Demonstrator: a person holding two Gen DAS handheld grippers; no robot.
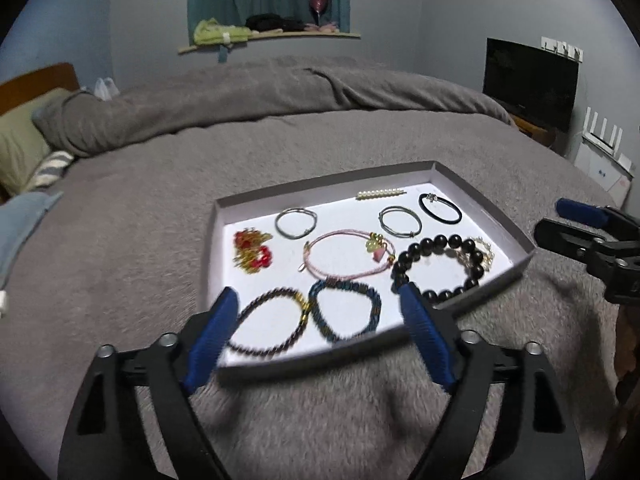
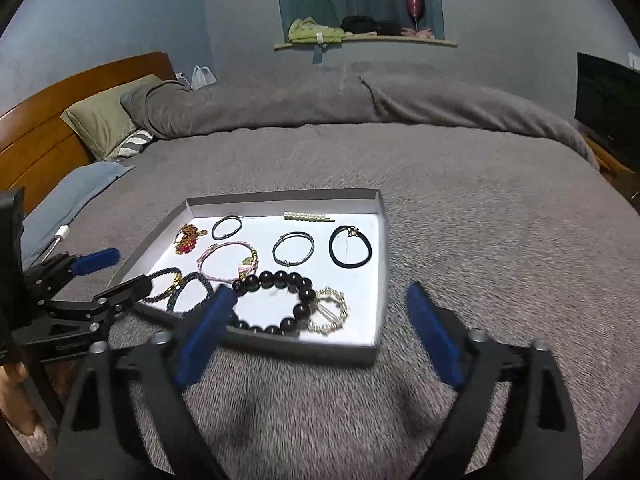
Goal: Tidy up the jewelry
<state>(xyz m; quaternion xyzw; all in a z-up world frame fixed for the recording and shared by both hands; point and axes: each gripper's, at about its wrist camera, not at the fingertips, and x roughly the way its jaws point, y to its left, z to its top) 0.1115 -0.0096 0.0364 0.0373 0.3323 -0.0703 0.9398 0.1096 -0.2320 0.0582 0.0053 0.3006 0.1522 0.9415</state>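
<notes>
A shallow grey box lid (image 1: 324, 184) (image 2: 384, 248) with a white floor lies on the bed and holds jewelry. In it are a black bead bracelet (image 1: 436, 246) (image 2: 280, 279), a pink cord bracelet (image 1: 344, 272) (image 2: 226, 262), two braided bangles (image 1: 266, 320) (image 1: 346, 312), thin hair ties (image 1: 295, 222) (image 1: 400, 222), a black band (image 1: 440, 209) (image 2: 350, 247), a pearl clip (image 1: 380, 194) (image 2: 308, 216), red-gold earrings (image 1: 252, 250) (image 2: 188, 240) and a pearl bracelet (image 2: 330, 310). My left gripper (image 1: 318, 304) is open and empty at the lid's near edge. My right gripper (image 2: 320, 308) is open and empty at the lid's near right corner.
The grey blanket (image 1: 160, 240) covers the bed around the lid. Pillows (image 2: 108, 120) and a wooden headboard (image 2: 60, 120) are at the left. A dark TV screen (image 1: 530, 80) stands at the right. A window ledge (image 1: 272, 36) holds clothes and a pink glass.
</notes>
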